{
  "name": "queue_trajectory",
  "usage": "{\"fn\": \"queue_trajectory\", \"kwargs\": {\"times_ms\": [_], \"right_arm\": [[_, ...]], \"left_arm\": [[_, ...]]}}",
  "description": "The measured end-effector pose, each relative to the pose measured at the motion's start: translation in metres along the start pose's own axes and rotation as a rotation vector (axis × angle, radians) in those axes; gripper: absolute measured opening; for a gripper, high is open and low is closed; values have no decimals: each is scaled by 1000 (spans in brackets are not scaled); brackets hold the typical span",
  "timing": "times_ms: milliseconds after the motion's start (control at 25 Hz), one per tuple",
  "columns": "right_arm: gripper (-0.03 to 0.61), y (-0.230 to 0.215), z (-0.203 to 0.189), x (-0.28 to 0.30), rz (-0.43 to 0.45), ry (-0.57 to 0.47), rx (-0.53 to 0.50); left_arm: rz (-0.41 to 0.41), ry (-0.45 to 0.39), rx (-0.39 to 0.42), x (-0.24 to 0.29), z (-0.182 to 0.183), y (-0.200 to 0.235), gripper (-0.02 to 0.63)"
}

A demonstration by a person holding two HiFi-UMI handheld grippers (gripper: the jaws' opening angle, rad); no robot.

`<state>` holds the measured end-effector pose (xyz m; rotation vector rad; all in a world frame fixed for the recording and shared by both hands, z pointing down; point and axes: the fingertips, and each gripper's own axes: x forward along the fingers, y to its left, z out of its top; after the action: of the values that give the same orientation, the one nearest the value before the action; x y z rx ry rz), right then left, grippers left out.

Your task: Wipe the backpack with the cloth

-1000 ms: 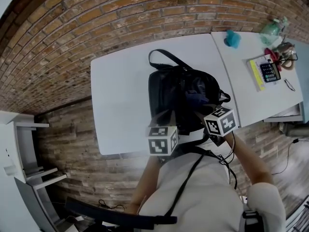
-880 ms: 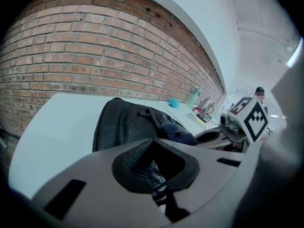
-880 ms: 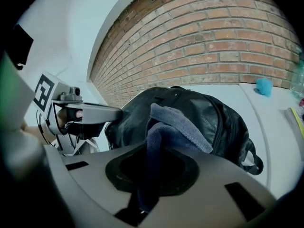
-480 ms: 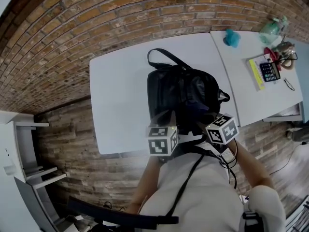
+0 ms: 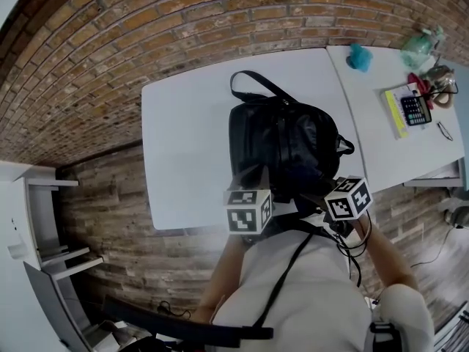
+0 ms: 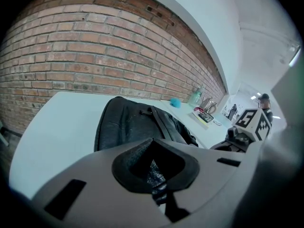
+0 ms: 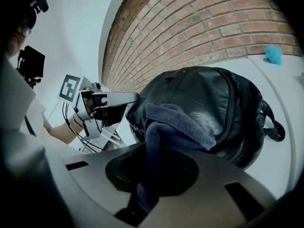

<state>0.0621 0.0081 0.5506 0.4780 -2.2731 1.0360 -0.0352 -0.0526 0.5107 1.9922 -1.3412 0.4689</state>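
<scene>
My left tool (image 6: 158, 190): clamped on a fold of the black backpack (image 5: 282, 141).
My right tool (image 7: 145, 196): holding the blue-grey cloth (image 7: 180, 122), draped against the backpack.
Counter (image 5: 183, 152): white.

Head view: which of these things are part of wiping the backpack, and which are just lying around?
Part of the job:
backpack
cloth, gripped in the right gripper
left gripper, shut on the backpack's near edge

Just lying about, on the right-hand table:
blue fuzzy thing
calculator
yellow-edged pad
greenish bottle
</scene>
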Motion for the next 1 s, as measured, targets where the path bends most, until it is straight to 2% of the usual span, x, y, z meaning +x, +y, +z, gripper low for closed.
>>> {"fn": "queue_trajectory", "kwargs": {"times_ms": [320, 520, 600, 760, 840, 1000], "right_arm": [[38, -1, -15, 8, 44, 61, 43], [38, 1, -1, -11, 61, 114, -7], [38, 3, 26, -23, 79, 69, -20], [38, -8, 103, -45, 54, -127, -34], [38, -19, 141, -48, 12, -220, -46], [38, -45, 204, -43, -131, -372, -80]], "left_arm": [[7, -6, 0, 0, 2, 2, 3], [-7, -16, -26, 0, 5, 4, 3], [-1, -22, -27, -3, 7, 9, 3], [0, -29, -24, -2, 11, 10, 3], [-1, -29, -18, -2, 12, 9, 3], [-1, -24, 1, -3, 14, 8, 3]]}}
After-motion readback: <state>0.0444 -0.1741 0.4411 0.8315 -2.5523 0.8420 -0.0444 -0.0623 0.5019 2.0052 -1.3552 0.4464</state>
